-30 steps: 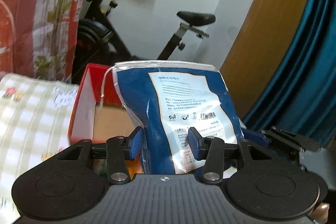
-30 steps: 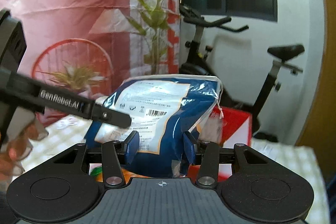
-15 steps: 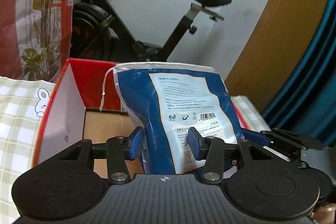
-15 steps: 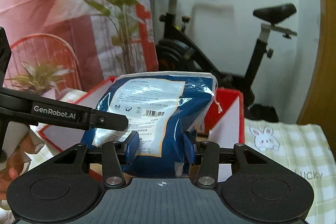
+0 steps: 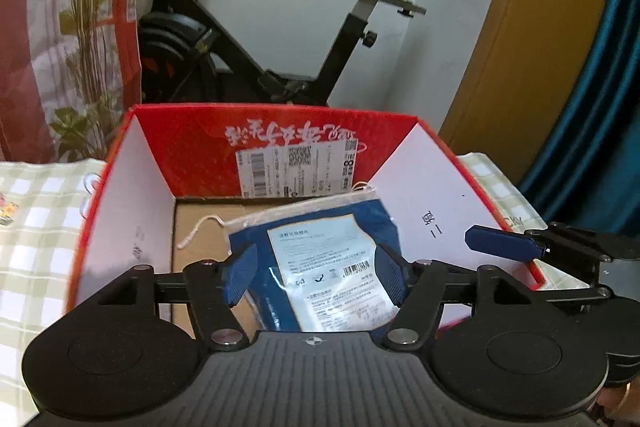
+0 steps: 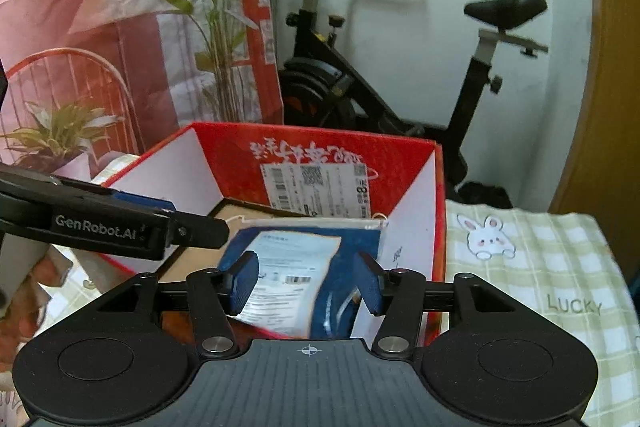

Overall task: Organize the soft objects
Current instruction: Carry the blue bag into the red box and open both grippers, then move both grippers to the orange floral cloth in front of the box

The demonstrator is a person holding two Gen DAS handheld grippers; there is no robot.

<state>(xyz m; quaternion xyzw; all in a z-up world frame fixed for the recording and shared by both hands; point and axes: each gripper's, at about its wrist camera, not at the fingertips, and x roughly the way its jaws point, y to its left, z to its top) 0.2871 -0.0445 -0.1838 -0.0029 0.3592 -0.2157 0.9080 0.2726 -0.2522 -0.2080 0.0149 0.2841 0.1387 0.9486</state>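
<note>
A soft blue plastic pack with a white label (image 5: 320,259) lies inside the red cardboard box (image 5: 288,143), against its right wall. It also shows in the right wrist view (image 6: 296,267), in the same box (image 6: 320,151). My left gripper (image 5: 316,275) is open above the pack, its pads apart on either side. My right gripper (image 6: 306,283) is open too, just over the pack's near end. The right gripper's finger shows at the right of the left wrist view (image 5: 504,247). The left gripper's finger crosses the right wrist view (image 6: 120,223).
The box stands on a green-checked cloth (image 6: 540,267) with a rabbit print. Behind it stand an exercise bike (image 5: 248,39), a potted plant (image 6: 216,39) and a red-and-white backdrop (image 6: 80,7). A wooden panel (image 5: 532,39) and a teal curtain (image 5: 600,107) are at the right.
Both grippers have opened and let go of the blue pack, which has dropped from upright between the fingers to lying in the box. Both views have tilted down toward the box.
</note>
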